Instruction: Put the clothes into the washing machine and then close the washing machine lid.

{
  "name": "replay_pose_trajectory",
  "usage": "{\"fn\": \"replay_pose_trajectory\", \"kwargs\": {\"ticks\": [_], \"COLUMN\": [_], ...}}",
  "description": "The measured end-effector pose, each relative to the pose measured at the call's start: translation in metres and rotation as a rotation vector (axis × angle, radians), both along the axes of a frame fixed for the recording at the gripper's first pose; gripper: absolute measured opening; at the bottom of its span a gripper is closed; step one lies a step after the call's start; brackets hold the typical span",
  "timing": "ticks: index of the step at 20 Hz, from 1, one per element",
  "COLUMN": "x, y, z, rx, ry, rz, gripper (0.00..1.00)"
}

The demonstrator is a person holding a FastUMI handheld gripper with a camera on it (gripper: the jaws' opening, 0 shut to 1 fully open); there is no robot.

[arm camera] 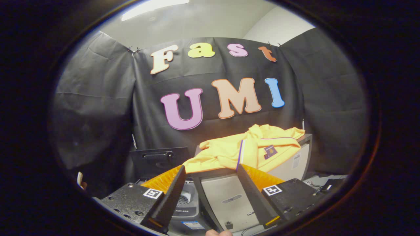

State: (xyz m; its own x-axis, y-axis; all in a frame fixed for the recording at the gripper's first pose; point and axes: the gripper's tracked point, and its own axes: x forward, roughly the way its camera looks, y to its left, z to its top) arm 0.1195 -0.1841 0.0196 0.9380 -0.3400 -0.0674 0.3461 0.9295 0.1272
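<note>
Shirt (252,149) yellow, purple-trimmed, crumpled beyond gripper (211,172); jaws apart, empty.

I am counting one yellow jersey (249,149) lying on top of one grey cabinet (229,196), one washing machine (187,205) sitting beside that cabinet, one raised black lid (159,160) behind it, and two gripper fingers (170,193) spread apart.

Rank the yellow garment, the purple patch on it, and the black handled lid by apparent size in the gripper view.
1. Yellow garment, draped over the grey cabinet, beyond the open tool.
2. Black handled lid, standing up and partly hidden behind a finger, so this rank is less sure.
3. Purple patch, clearly smallest.
</note>
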Motion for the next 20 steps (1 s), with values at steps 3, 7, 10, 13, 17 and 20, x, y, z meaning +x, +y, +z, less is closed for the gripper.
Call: {"fn": "replay_pose_trajectory", "kwargs": {"ticks": [3, 7, 10, 13, 17, 20], "x": [0.015, 0.029, 0.041, 0.059, 0.08, 0.094], "y": [-0.018, -0.04, -0.062, -0.084, -0.109, -0.123], "z": [-0.001, 0.001, -0.004, -0.004, -0.004, -0.008], "rx": [-0.004, -0.033, -0.059, -0.052, -0.069, -0.09], "ry": [0.039, 0.071, 0.115, 0.139, 0.2, 0.249], "rz": [-0.021, -0.066, -0.097, -0.114, -0.135, -0.148], "gripper": [0.96, 0.96, 0.96, 0.96, 0.96, 0.96]}}
